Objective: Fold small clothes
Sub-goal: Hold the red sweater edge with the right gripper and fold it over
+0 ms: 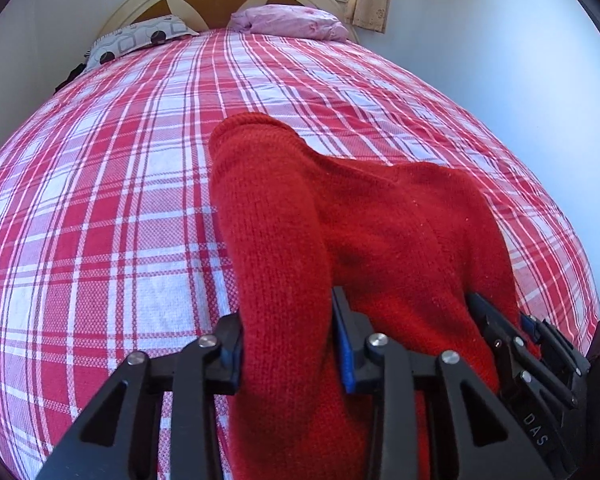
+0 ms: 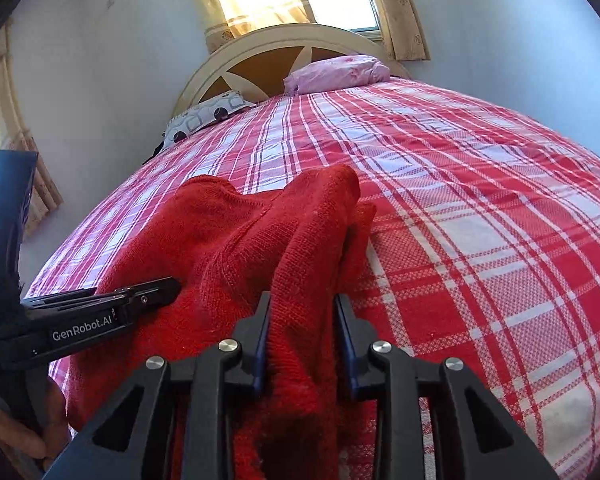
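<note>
Grippers (image 1: 288, 344) (image 2: 302, 340) tilted down, gripping sweater (image 1: 380, 220).

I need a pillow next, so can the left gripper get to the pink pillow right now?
Probably not: the left gripper is shut on the red sweater, and the pink pillow lies far up the bed by the headboard.

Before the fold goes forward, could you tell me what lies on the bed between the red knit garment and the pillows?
Only bare plaid bedspread separates the red knit garment from the pillows, in both wrist views.
</note>
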